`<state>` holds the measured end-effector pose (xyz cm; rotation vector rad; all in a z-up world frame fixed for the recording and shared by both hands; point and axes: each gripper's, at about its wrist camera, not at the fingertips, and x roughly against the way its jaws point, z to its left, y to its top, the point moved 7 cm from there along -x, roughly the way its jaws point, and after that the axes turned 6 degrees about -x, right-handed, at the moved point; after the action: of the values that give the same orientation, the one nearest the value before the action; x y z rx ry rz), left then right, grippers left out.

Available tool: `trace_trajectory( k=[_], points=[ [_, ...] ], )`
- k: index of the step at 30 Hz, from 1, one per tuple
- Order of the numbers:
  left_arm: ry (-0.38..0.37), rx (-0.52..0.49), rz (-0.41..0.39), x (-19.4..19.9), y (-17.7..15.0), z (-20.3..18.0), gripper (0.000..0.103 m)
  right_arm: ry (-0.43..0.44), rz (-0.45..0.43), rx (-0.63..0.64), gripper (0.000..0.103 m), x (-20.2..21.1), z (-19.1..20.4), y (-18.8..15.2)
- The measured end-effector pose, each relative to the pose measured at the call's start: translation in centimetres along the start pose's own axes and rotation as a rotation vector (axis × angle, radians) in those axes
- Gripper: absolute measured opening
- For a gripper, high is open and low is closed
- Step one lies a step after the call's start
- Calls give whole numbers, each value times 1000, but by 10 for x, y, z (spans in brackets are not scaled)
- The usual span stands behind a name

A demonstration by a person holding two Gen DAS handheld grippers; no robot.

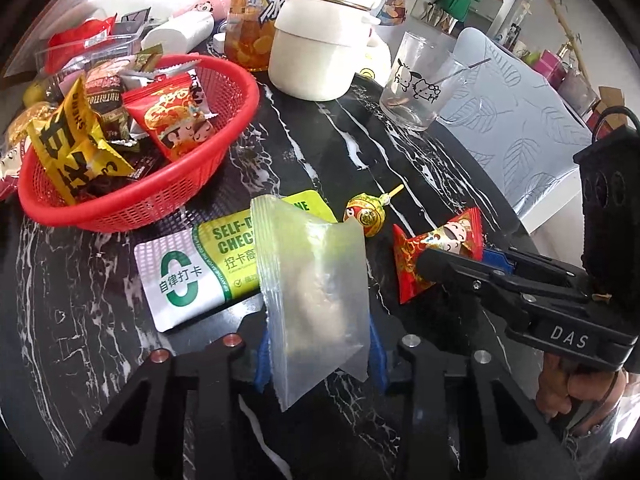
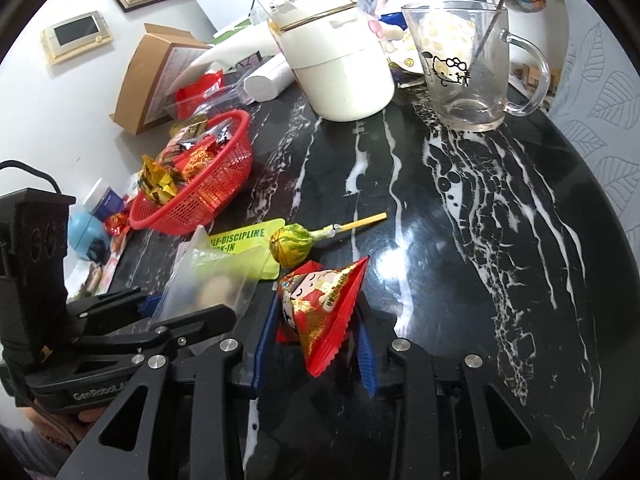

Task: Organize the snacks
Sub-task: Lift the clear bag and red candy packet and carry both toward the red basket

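Observation:
My left gripper point(image 1: 320, 360) is shut on a translucent snack packet point(image 1: 316, 300), which stands up between its blue pads above the black marble table point(image 1: 320, 140). My right gripper point(image 2: 316, 348) is shut on a red cartoon-printed snack packet point(image 2: 320, 312) that rests on the table. From the left wrist view the right gripper point(image 1: 448, 262) pinches the red packet point(image 1: 436, 248) from the right. The right wrist view shows the left gripper point(image 2: 188, 308) holding the translucent packet point(image 2: 216, 280). A red basket point(image 1: 140, 208) with several snack packets stands at the left.
A green-and-white packet point(image 1: 188, 276) and a gold-wrapped lollipop point(image 1: 362, 214) lie between basket and grippers. A white kettle point(image 1: 320, 60) and a glass mug point(image 1: 420, 84) stand at the back. Boxes and bags crowd the table's far left edge. A person's hand holds each gripper.

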<state>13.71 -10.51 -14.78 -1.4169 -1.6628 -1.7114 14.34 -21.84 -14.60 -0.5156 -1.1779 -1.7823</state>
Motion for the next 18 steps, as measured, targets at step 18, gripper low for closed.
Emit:
trace_trajectory(
  k=[18],
  points=[
    [-52, 36, -9, 30, -27, -7, 36, 28, 11, 1, 31, 21, 18, -34]
  ],
)
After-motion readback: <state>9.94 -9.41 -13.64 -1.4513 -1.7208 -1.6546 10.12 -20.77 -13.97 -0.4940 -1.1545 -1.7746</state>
